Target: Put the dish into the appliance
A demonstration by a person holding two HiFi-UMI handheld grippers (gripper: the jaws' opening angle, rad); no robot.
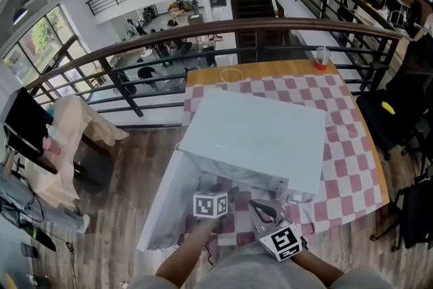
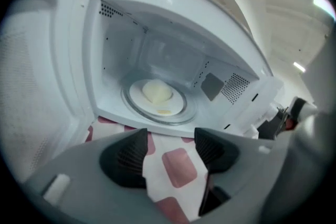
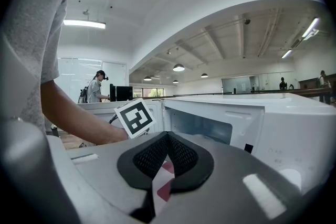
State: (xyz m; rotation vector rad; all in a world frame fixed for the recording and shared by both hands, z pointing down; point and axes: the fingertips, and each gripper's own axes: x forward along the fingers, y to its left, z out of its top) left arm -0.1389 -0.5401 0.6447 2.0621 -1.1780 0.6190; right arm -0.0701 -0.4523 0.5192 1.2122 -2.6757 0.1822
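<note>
The white microwave (image 1: 257, 135) stands on a red-and-white checked cloth (image 1: 352, 145), its door (image 1: 166, 203) swung wide to the left. In the left gripper view a white dish (image 2: 156, 96) with a pale yellow mound on it rests on the glass turntable inside the cavity. My left gripper (image 2: 170, 147) hovers just outside the opening, jaws open, only cloth showing between them. In the head view it is at the cavity's mouth (image 1: 220, 193). My right gripper (image 3: 167, 136) is held to the right of it (image 1: 260, 210), pads touching, holding nothing.
A clear cup with a red base (image 1: 322, 59) and a white cable loop (image 1: 231, 75) lie at the table's far end. A metal railing (image 1: 223, 30) runs behind the table. A dark chair (image 1: 399, 112) stands at the right. A person (image 3: 96, 86) stands far off.
</note>
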